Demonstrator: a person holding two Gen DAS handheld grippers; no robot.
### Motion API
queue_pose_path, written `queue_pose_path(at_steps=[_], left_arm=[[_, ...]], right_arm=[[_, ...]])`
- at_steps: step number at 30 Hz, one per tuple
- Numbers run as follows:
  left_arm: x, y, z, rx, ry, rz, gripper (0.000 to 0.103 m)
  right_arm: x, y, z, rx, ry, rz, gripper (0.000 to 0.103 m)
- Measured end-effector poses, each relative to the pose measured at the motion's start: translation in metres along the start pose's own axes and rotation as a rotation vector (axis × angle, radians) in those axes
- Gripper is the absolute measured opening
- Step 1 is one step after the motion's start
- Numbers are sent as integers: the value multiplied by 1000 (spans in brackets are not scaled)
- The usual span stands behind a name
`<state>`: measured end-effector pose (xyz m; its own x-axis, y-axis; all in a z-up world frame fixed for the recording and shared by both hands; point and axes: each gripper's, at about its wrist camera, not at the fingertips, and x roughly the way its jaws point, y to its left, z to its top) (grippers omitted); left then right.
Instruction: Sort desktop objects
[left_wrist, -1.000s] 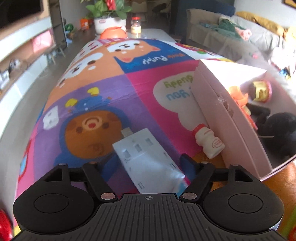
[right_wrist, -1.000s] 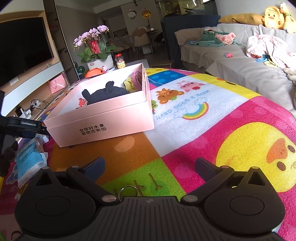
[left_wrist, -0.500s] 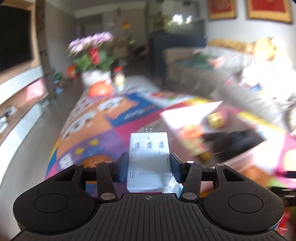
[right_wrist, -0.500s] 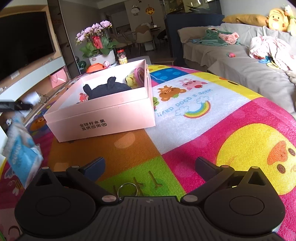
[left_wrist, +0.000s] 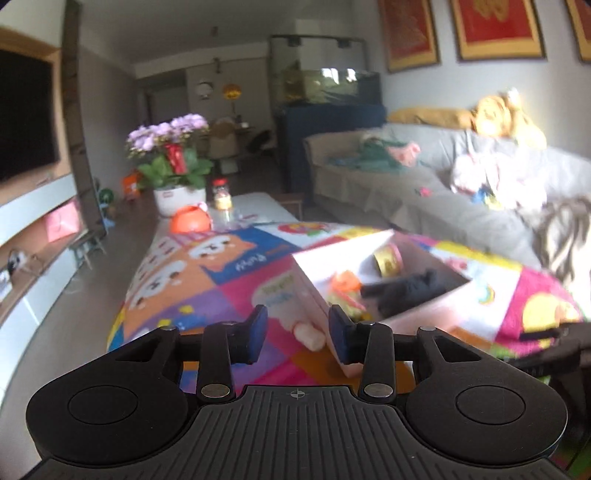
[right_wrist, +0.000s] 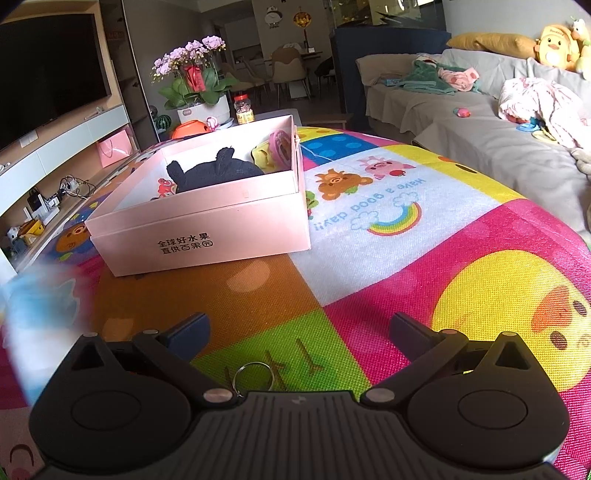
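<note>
Left wrist view, blurred: the left gripper (left_wrist: 298, 332) has its fingers spread, holding nothing, above the colourful mat (left_wrist: 207, 280); the pink box (left_wrist: 314, 295) lies beyond on the right, its near corner hidden behind the right finger. A small bottle (left_wrist: 308, 334) beside the box is hard to make out. Right wrist view: the right gripper (right_wrist: 298, 328) shows spread, empty fingers; a key ring (right_wrist: 255, 376) lies near, partly cut off; the box (right_wrist: 207, 236) sits far left, with a blue blur (right_wrist: 40, 306) at the left edge.

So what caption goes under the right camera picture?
Open right gripper hovers above the playmat, facing a pink box of toys.
</note>
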<state>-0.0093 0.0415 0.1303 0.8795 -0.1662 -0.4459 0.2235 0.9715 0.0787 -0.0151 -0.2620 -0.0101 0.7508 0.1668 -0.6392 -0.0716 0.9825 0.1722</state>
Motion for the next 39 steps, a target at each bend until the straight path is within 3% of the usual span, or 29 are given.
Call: queue_pose_path(at_steps=[7, 11, 14, 18, 19, 22, 27, 32, 37, 39], left_arm=[[-2, -9, -22, 40, 51, -72, 79], [9, -27, -58, 22, 159, -197, 88], [23, -52, -79, 79, 193, -231, 93], [55, -82, -93, 170, 206, -214, 91], [63, -85, -94, 173, 220, -207, 86], [76, -83, -97, 145, 237, -177, 83], [69, -50, -96, 104, 230, -3, 82], [38, -20, -91, 3, 176, -75, 95], [23, 0, -91, -75, 181, -14, 96], [23, 4, -94, -88, 201, 11, 96]], right_arm=[[0, 0, 0, 2, -2, 1, 103], [0, 0, 0, 0, -1, 0, 103], [-1, 0, 0, -1, -1, -2, 103], [-1, 0, 0, -1, -2, -2, 103], [-1, 0, 0, -1, -1, -2, 103], [-1, -1, 0, 4, -4, 0, 103], [-3, -2, 0, 14, -9, 1, 103], [-3, -2, 0, 18, -12, 3, 103], [-10, 0, -1, 12, -33, 2, 103], [-24, 8, -2, -21, -45, 69, 103]])
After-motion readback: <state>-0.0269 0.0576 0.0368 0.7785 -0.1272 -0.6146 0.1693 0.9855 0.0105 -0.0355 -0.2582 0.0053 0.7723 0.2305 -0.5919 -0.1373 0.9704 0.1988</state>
